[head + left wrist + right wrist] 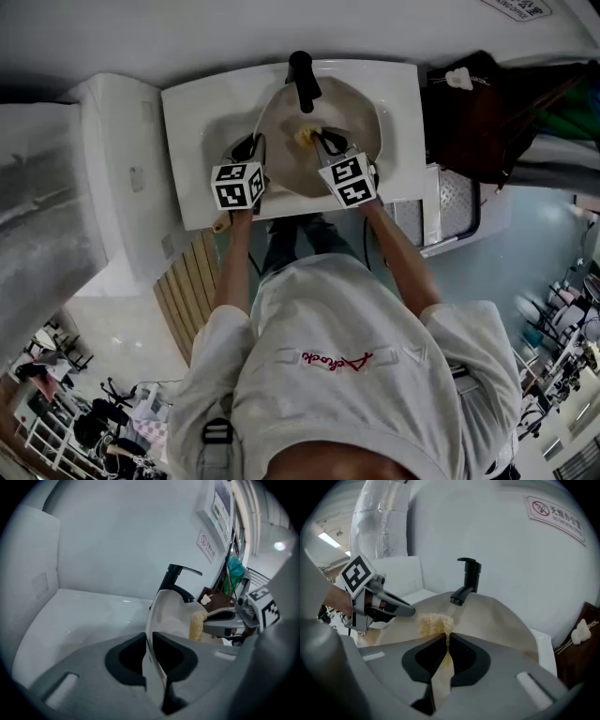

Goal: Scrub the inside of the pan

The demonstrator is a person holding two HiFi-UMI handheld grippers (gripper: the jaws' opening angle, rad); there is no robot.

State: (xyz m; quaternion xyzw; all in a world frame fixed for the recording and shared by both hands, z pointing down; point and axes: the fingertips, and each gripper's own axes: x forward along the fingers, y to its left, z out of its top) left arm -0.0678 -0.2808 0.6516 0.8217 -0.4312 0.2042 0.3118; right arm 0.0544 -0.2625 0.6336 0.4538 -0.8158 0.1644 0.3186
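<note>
— Fingers [125, 660] of the left gripper [251, 145] are clenching the near rim of the pan [165, 613]. The thin edge is standing between the two dark pads, and both are pressing on it.
— And the right ones?
— The right gripper [446, 637] is grasping a pale yellow scrubber [433, 623] at the very tips of its fingers. The pad is sticking out just ahead of them, over the pan's inner wall.
— Is it touching the pan?
— It is probably resting against the inside surface, though the blur around its fuzzy edge is making that hard to confirm.
— Where is the pan sitting?
— It is lying over the white sink [192, 112], spreading forward from both pairs of fingers. The left fingers are gripping its rim on one side and the right ones are reaching in from the other. That is putting the scrubber between the two grippers, closer to the right fingertips.
— Anything beyond them?
— A black faucet [468, 578] is rising just past the pan's far edge, ahead of the right fingers, with its spout pointing down over the pan.
</note>
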